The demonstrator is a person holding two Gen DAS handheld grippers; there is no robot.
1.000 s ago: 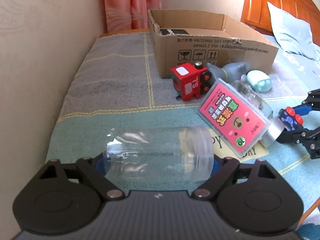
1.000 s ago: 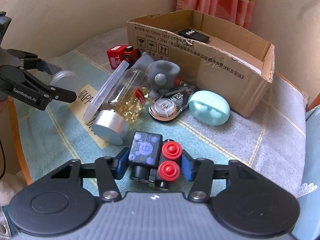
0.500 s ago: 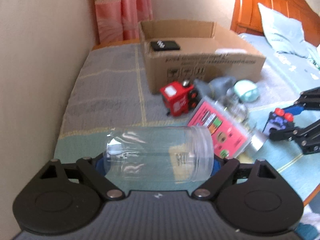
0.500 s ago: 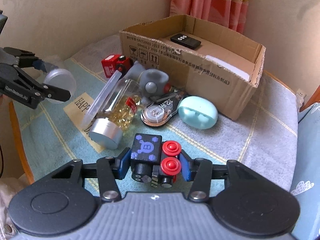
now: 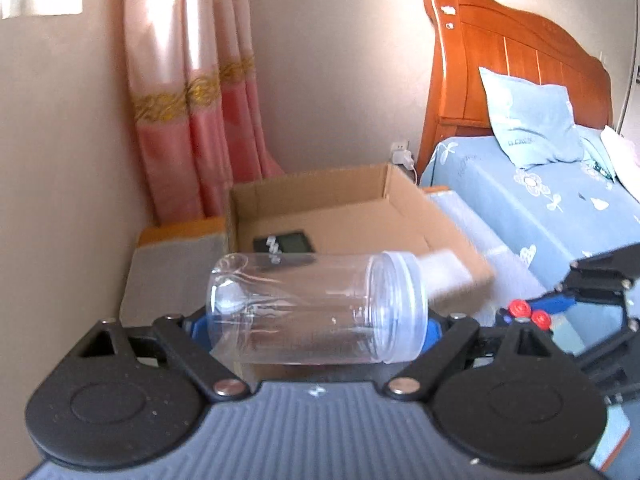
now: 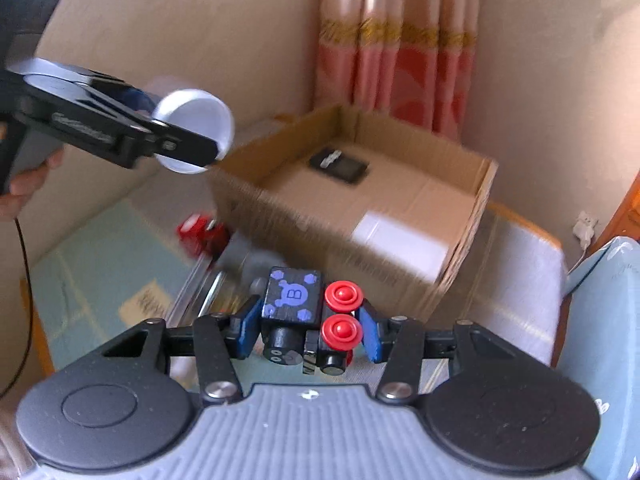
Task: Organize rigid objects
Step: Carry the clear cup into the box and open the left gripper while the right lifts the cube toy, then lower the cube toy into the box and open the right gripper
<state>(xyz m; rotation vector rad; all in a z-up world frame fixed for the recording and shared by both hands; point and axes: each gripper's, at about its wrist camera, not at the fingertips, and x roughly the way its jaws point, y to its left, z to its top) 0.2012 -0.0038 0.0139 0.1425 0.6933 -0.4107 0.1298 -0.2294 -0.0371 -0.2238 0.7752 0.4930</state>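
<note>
The left gripper (image 5: pixel 318 322) grips a clear plastic jar (image 5: pixel 316 308) that lies crosswise between its blue pads, which press on the two ends; the jar is a smooth cylinder with a ribbed neck at its right end, and it looks empty. It is held in the air in front of the box (image 5: pixel 404 216). The right gripper (image 6: pixel 306 326) is closed tight on a small toy (image 6: pixel 304 312): a black cube with a blue "B" mark, black round parts below it and two glossy red knobs on its right side. Both blue pads touch the toy, and it hangs above the table (image 6: pixel 96 256), near the front wall of the box. The table has a cloth with pale green and grey squares, and its orange edge shows at the left and behind the box. On the cloth, below the toy, lie a red toy (image 6: pixel 200 232) and a clear bottle (image 6: pixel 200 292), both blurred. The box is brown corrugated cardboard, open on top, with straight thin walls. Inside lie a flat black remote (image 6: pixel 338 164) and a white sheet (image 6: pixel 400 240); most of its floor is free. Behind the box hang pink curtains (image 6: pixel 396 40) with a golden band, and the plain wall is close on the left. A wooden bed (image 5: pixel 520 80) with a blue sheet stands just beside the table.
</note>
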